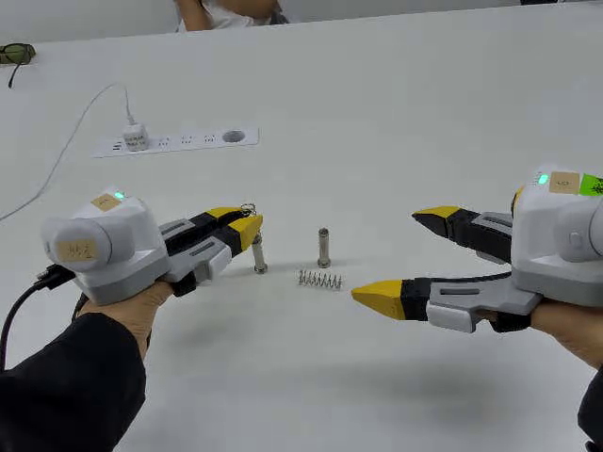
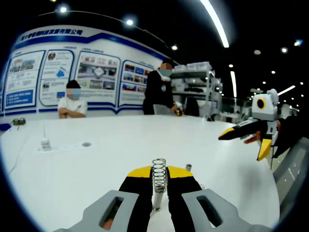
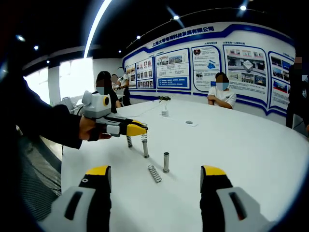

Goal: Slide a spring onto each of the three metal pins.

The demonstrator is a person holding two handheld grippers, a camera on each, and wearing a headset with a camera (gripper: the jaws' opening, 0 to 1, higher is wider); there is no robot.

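On the white counter [image 1: 377, 113], my left gripper [image 1: 247, 226] jaws pinch a spring [image 2: 159, 174] atop a pin [image 1: 258, 254]; right gripper [image 1: 386, 254] jaws spread, a loose spring [image 1: 319, 279] beside a bare pin [image 1: 324, 247].

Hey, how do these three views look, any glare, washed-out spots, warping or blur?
Head view: even light, faint soft shadows, the white table nearly washed out. Left gripper view: fisheye curves the table edge, the ceiling strip light glares, the held spring looks sharp. Right gripper view: same curving, the window at left is blown out.
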